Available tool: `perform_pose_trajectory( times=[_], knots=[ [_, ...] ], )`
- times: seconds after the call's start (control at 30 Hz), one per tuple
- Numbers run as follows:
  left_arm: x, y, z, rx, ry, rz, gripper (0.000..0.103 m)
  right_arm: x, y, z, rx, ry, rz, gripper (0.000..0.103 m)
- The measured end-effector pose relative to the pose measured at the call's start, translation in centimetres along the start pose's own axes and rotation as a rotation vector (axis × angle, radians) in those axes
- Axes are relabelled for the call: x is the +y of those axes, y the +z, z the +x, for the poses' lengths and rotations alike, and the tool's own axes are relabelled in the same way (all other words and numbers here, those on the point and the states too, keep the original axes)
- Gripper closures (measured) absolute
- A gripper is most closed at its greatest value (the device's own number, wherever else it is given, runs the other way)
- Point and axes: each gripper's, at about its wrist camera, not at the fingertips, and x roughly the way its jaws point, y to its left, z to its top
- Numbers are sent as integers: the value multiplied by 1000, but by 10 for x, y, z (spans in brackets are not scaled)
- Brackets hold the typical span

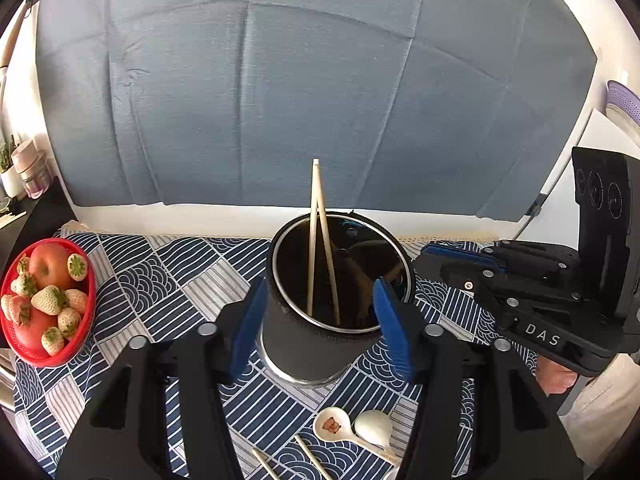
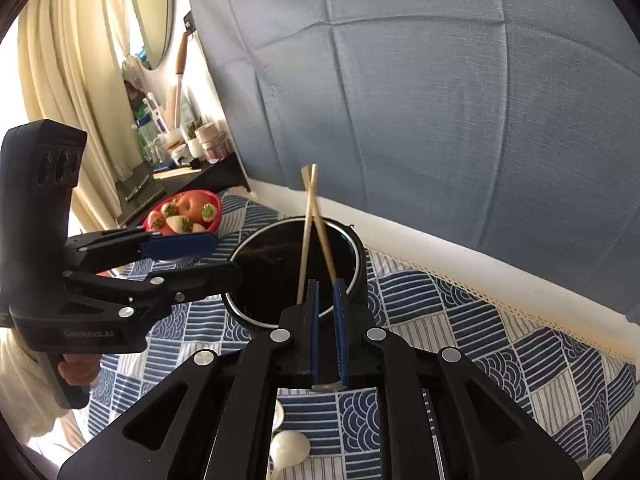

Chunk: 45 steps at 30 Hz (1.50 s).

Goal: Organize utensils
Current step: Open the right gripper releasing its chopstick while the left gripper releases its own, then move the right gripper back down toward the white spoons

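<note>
A black cylindrical holder stands on the patterned tablecloth with two pale chopsticks leaning crossed inside it. My left gripper hangs open just before the holder, a blue pad on either side of it, with nothing gripped. My right gripper sits at the holder's near rim, its pads a narrow gap apart with nothing pressed between them. One chopstick's lower end runs down behind its right pad. Two white spoons and two loose chopsticks lie on the cloth in front.
A red basket of apples and strawberries sits at the table's left edge. A blue padded headboard rises behind the table. A dark shelf with bottles stands far left. A hand holds the right gripper's grip.
</note>
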Motion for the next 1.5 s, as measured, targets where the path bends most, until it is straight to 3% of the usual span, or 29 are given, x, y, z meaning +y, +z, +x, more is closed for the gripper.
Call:
perform_pose_trajectory(
  times=[0.1, 0.23, 0.47, 0.6, 0.87, 1.5],
  knots=[
    [8, -8, -1, 4, 23, -11, 34, 0, -6, -7, 5, 0, 1, 73],
    [16, -19, -7, 19, 67, -32, 26, 3, -14, -15, 7, -33, -12, 63],
    [29, -44, -20, 42, 126, -94, 11, 9, -32, -26, 23, -68, -36, 35],
    [37, -58, -25, 60, 149, -124, 8, 15, -43, -27, 44, -71, -57, 20],
    [47, -86, -31, 103, 211, -154, 6, 27, -65, -17, 110, -51, -82, 18],
    [52, -133, -40, 168, 230, -212, 6, 42, -125, 0, 271, 15, -136, 18]
  ],
)
